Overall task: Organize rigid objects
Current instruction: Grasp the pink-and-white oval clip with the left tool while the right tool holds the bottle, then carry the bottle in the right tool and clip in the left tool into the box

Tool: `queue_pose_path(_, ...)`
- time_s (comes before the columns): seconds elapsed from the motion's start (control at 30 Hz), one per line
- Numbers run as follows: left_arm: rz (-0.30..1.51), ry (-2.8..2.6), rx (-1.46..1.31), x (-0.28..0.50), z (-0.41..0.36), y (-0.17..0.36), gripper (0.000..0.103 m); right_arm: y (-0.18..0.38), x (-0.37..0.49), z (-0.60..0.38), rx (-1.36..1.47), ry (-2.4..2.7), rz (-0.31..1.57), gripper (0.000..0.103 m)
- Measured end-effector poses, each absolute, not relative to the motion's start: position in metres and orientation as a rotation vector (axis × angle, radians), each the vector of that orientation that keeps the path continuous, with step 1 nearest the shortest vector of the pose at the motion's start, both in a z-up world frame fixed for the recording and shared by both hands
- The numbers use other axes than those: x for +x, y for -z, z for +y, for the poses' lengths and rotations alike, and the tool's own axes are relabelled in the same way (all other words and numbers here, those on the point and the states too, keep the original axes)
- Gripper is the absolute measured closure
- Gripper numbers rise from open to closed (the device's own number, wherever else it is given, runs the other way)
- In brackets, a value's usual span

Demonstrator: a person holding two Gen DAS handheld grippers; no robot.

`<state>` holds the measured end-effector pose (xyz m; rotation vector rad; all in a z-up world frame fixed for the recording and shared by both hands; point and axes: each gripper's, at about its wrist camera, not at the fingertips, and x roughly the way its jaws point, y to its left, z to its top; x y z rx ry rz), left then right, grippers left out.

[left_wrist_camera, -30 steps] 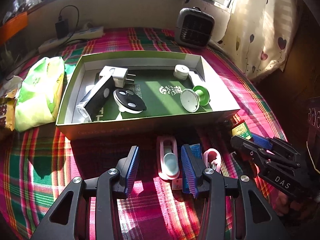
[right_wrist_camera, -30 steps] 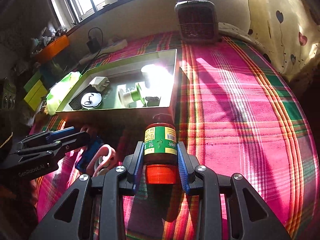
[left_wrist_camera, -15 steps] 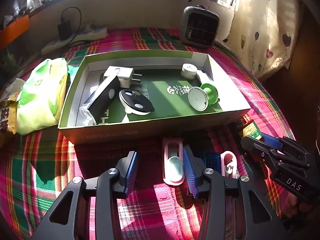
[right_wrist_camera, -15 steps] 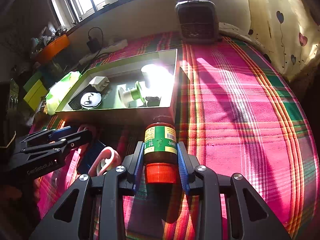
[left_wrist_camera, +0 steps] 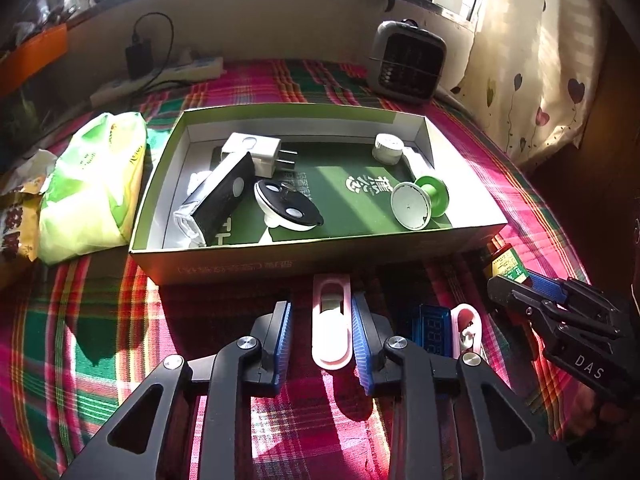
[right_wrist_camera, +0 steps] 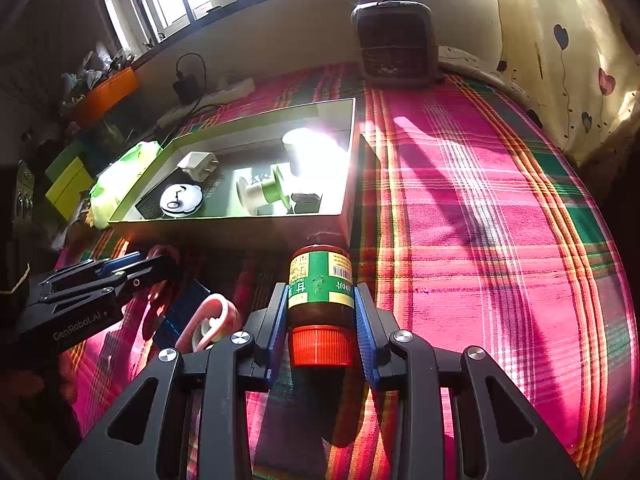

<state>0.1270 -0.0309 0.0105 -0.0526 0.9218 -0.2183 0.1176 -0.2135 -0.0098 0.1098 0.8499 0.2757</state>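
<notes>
Gripping a brown bottle (right_wrist_camera: 321, 292) with a green label and red cap, the right gripper (right_wrist_camera: 321, 320) presses both blue pads on its sides, and the bottle lies just before the green box (right_wrist_camera: 348, 168) on the plaid cloth (right_wrist_camera: 480, 240). The left gripper (left_wrist_camera: 322, 332) is spread wide over a pink clip (left_wrist_camera: 331, 320); its right pad is just beside the clip, and whether it touches I cannot tell. Beside it lie a blue display (left_wrist_camera: 432, 328) and a small pink hook (left_wrist_camera: 466, 326), while the box holds a white charger (left_wrist_camera: 256, 152), a black device (left_wrist_camera: 224, 196) and a green spool (left_wrist_camera: 420, 200).
</notes>
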Motion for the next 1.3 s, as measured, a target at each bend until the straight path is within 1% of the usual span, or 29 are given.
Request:
queue_pose_path(0.07,0.921,0.229,-0.057,0.1268,-0.0311,-0.0107,0.083,0.0097,0.1176,-0.2136,0.110,-0.276,0.850,0.070)
queue_pose_path(0.23,0.917,0.238,-0.058,0.1255,-0.0327,-0.0104,0.086,0.0096,0.1176,-0.2135,0.109,-0.275,0.850,0.070)
queue_pose_path(1.3,0.900,0.262,-0.065,0.1177,-0.0340,-0.0182,0.086,0.0032,0.1148,-0.2114,0.092,-0.275,0.835,0.070)
